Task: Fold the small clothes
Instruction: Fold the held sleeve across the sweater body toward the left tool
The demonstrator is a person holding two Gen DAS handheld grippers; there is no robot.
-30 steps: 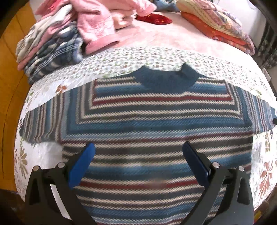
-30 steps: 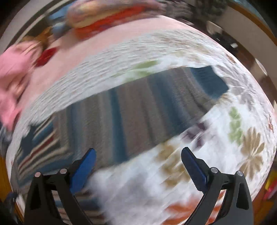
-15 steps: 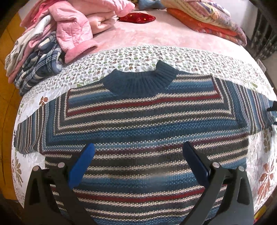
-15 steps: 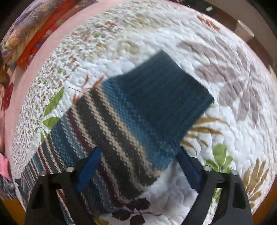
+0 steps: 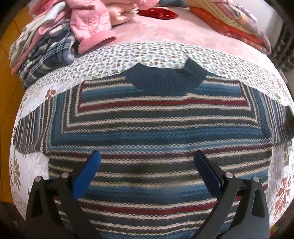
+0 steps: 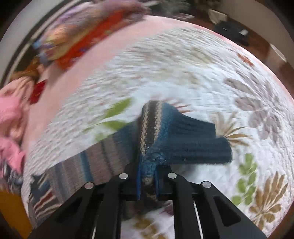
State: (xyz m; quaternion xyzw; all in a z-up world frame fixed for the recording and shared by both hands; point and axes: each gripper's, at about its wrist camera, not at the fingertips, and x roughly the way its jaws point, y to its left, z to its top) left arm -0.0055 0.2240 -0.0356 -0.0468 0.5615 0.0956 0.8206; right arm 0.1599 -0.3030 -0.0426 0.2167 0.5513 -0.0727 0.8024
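A small striped knit sweater [image 5: 156, 128], in blue, red, cream and grey with a dark blue collar [image 5: 165, 80], lies flat and face up on a floral quilt [image 5: 147, 53]. My left gripper [image 5: 147, 165] hovers open over the sweater's lower body, with nothing between its blue pads. In the right wrist view, my right gripper [image 6: 147, 176] is shut on the sweater's sleeve [image 6: 152, 132] near the dark blue cuff [image 6: 198, 143], and the pinched cloth rises in a ridge off the quilt [image 6: 183, 82].
A heap of pink and plaid clothes [image 5: 60, 36] sits at the back left of the bed. Folded orange and patterned blankets [image 5: 235, 23] lie at the back right. A red item [image 5: 158, 13] rests on the pink sheet [image 5: 165, 31]. The bed edge drops off at left.
My right gripper has shut on the sleeve near the cuff and lifted it; half a second ago it stood open around the flat sleeve. The left gripper's view has shifted slightly.
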